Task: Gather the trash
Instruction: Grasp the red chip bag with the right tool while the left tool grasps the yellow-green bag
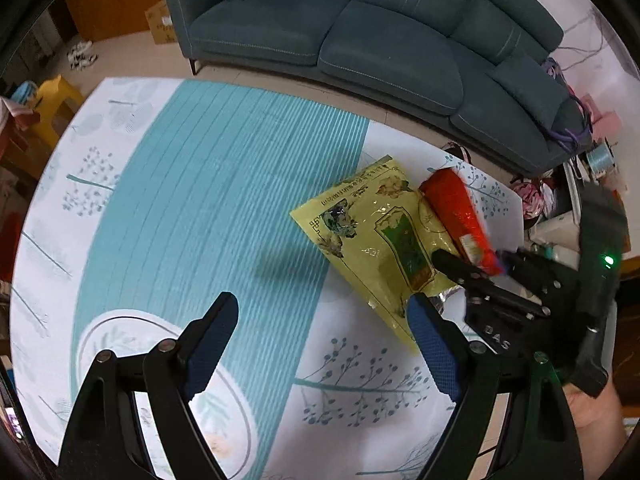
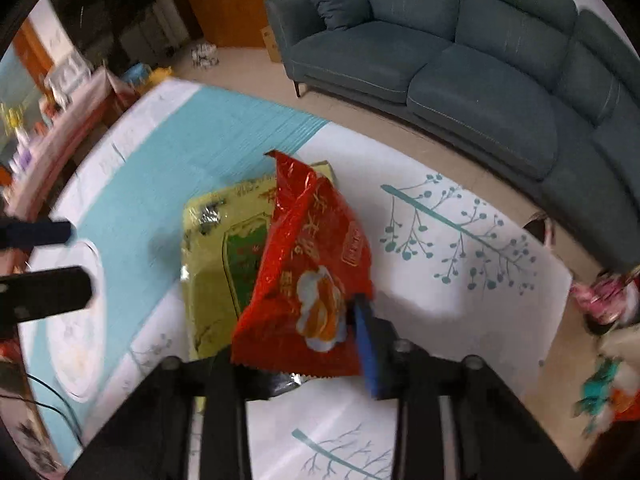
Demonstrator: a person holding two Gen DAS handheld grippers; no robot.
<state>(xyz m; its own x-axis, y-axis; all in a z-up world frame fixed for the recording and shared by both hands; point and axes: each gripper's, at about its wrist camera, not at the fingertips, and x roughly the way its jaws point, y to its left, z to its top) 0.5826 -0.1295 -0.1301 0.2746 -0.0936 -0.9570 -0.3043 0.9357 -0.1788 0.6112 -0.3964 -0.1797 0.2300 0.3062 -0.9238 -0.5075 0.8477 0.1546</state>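
Note:
A red snack wrapper [image 2: 308, 280] is held in my right gripper [image 2: 296, 344], which is shut on its lower edge and lifts it above the table. Under it a yellow-green snack bag [image 2: 216, 280] lies flat on the patterned tablecloth [image 2: 460, 312]. In the left wrist view the yellow-green bag [image 1: 368, 240] lies right of centre, the red wrapper [image 1: 456, 216] sits beyond it in the right gripper [image 1: 484, 268]. My left gripper [image 1: 324, 312] is open and empty, its right finger over the bag's near corner.
A dark teal sofa [image 1: 360, 32] stands beyond the table's far edge. Cluttered items [image 1: 560, 220] lie off the right side. A yellow stool [image 1: 56, 100] and a cardboard box [image 1: 162, 24] are on the floor at the left.

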